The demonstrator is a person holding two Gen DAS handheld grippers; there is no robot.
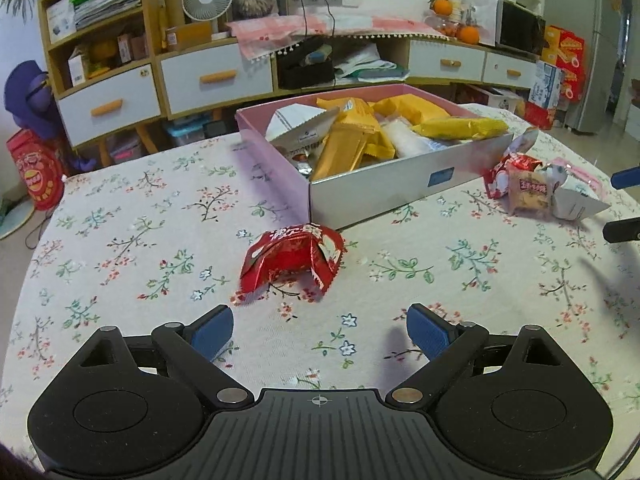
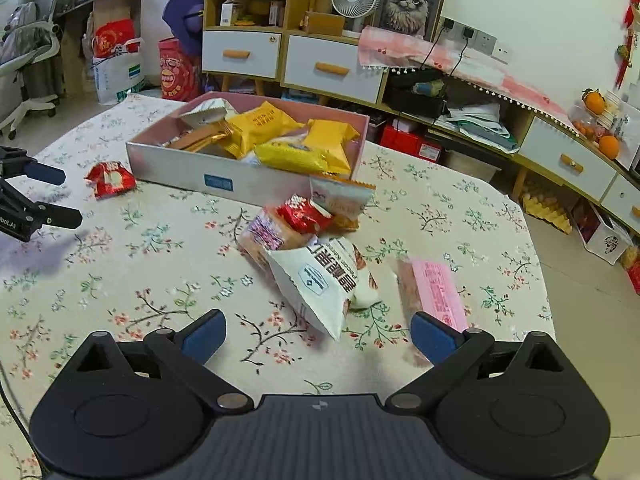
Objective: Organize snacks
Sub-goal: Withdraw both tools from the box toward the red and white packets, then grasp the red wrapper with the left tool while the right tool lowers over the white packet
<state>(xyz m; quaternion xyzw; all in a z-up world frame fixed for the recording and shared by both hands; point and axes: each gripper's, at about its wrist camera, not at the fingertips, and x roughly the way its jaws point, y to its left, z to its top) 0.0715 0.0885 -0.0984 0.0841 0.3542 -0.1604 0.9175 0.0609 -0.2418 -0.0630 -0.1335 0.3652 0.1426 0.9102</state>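
Right now both grippers gape empty: the left gripper [image 1: 320,332] faces the red packet [image 1: 292,258] just before the box [image 1: 400,184]. Best to straddle its puffed middle, pinch gently, then lift over the box wall; the right gripper [image 2: 318,334] waits by the white bag [image 2: 320,280].
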